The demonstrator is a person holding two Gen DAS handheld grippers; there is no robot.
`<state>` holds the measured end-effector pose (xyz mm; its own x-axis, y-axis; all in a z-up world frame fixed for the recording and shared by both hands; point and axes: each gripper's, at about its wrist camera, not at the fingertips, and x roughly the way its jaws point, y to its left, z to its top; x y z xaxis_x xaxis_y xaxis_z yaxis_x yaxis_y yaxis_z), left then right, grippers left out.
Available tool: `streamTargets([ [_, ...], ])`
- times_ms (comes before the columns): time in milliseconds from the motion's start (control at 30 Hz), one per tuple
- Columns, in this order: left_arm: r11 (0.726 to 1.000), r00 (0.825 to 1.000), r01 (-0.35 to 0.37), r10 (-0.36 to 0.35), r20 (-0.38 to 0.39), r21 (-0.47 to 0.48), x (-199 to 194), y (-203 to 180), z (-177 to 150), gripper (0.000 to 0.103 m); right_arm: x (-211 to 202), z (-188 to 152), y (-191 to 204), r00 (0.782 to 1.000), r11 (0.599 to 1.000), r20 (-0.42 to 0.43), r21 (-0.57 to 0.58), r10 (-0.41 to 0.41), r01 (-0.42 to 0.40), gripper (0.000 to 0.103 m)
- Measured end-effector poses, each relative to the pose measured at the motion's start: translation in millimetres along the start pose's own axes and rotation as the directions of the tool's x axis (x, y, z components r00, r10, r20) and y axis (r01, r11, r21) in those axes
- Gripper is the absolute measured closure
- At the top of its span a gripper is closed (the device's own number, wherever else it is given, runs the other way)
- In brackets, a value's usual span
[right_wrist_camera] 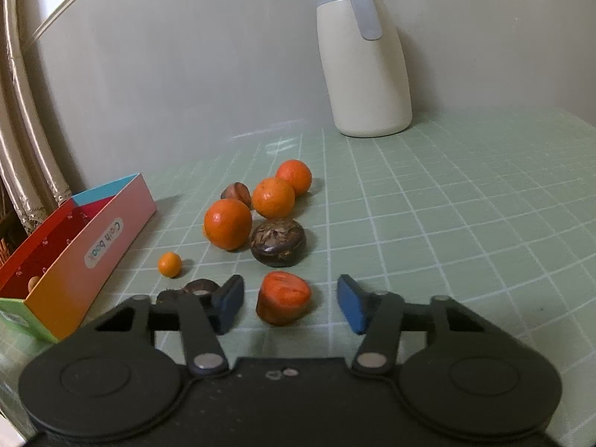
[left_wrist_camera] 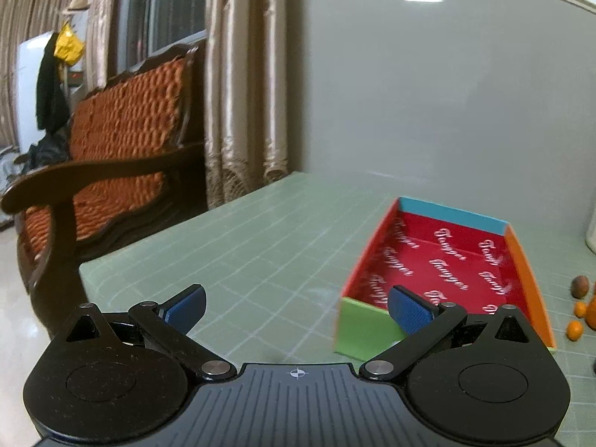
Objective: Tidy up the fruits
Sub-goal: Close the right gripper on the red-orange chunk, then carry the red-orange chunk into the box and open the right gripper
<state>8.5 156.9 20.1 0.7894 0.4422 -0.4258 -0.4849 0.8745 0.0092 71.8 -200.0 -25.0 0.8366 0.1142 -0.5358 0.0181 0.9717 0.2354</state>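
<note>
A colourful open box (left_wrist_camera: 443,260) with a red inside lies on the green grid mat; it shows at the left of the right wrist view (right_wrist_camera: 85,249). My left gripper (left_wrist_camera: 296,307) is open and empty, just short of the box's green end. My right gripper (right_wrist_camera: 290,303) is open, with an orange-red fruit (right_wrist_camera: 284,298) lying on the mat between its fingers, not gripped. Beyond it lie three oranges (right_wrist_camera: 228,224) (right_wrist_camera: 273,197) (right_wrist_camera: 294,177), a dark brown fruit (right_wrist_camera: 278,240), a walnut-like nut (right_wrist_camera: 236,193) and a small kumquat (right_wrist_camera: 170,264).
A cream thermos jug (right_wrist_camera: 367,63) stands at the back against the grey wall. A dark flat fruit (right_wrist_camera: 199,288) lies by my right gripper's left finger. A wooden sofa (left_wrist_camera: 111,156) stands beyond the table's left edge. A few fruits (left_wrist_camera: 579,305) show at the left view's right edge.
</note>
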Motion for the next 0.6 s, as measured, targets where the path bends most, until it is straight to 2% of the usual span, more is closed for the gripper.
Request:
streamTargets([
  [167,0.999,1.0,-0.019,0.018,-0.016,-0.034,4,14,-1,0.0,5,-2,10,1.0,0.999,0.008,-0.048,-0.022,0.022,0.054],
  [233,0.999,1.0,-0.024,0.024,-0.018,-0.038,5,16,-2,0.0,6,-4,15,0.999,0.995,0.008,-0.087,-0.041,0.041,0.07],
  [367,0.999,1.0,-0.025,0.025,-0.018,-0.036,6,15,-3,0.0,5,-6,18,0.999,0.993,0.008,-0.109,-0.039,0.04,0.071],
  [600,0.999,0.999,-0.031,0.031,-0.015,-0.03,4,15,-5,0.0,-1,-2,11,0.999,0.998,0.027,-0.063,-0.017,0.019,0.071],
])
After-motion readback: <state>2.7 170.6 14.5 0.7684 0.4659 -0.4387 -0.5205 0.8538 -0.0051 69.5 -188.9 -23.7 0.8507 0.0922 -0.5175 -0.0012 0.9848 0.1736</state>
